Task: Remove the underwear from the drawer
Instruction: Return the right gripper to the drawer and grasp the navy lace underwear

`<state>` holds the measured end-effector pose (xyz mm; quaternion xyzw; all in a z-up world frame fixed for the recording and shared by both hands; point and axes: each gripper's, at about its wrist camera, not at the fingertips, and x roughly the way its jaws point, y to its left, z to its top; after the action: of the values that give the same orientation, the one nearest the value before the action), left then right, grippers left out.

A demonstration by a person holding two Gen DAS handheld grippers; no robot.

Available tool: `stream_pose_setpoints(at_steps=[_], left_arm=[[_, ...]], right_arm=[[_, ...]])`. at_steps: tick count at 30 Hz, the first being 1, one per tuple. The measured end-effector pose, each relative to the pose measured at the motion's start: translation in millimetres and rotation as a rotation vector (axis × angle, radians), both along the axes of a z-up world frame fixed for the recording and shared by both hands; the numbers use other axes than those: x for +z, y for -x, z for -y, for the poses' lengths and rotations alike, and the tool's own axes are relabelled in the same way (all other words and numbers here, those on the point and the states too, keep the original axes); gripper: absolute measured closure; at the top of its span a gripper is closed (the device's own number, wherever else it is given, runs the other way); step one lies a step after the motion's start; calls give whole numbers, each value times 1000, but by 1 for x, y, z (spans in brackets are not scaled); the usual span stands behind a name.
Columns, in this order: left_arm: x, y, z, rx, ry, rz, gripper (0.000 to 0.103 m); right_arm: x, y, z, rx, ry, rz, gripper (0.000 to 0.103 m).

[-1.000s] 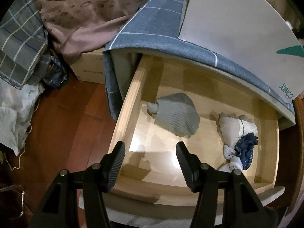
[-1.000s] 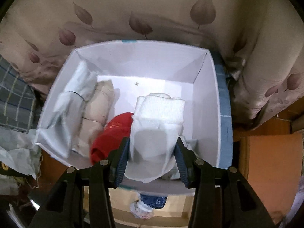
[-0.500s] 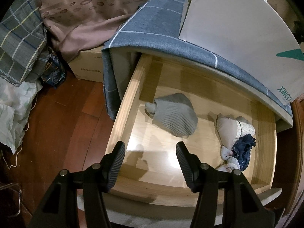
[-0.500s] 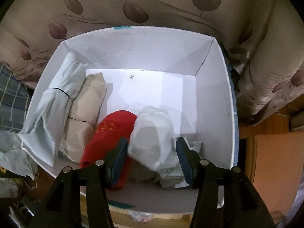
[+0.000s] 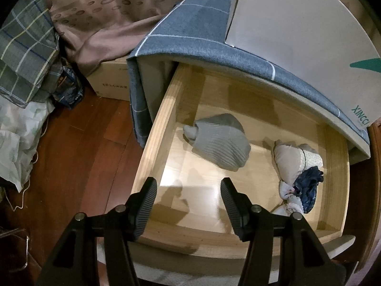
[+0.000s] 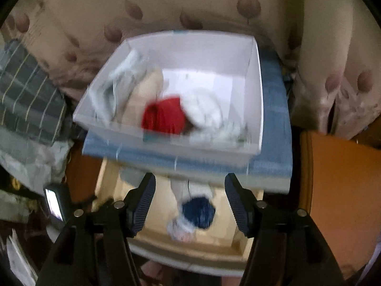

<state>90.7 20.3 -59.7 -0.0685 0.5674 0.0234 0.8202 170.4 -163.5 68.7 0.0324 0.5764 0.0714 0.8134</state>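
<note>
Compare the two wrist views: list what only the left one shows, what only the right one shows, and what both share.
Left wrist only: the grey ribbed garment lying in the drawer, and a cardboard box on the floor.

Right wrist only: the inside of the white box, holding a red item and a white bundle, though blurred.

Both: the open wooden drawer, the dark blue garment in it, the blue checked cloth, and that view's own empty fingers.
</note>
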Motion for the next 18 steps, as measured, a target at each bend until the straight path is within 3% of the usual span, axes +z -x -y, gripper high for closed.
stream_pose_setpoints(at_steps=[5,11,18], left_arm=[[1,1,-1,3,-14,2,46],[1,2,-4,11,-8,-1,46],[1,1,-1,-1,-15,-3,46]], right_arm=[[-56,28,2,-3,5,-108,44],[-138,34,-4,-43,-4,-255,44],[-191,21,-13,-70,28,-303,44]])
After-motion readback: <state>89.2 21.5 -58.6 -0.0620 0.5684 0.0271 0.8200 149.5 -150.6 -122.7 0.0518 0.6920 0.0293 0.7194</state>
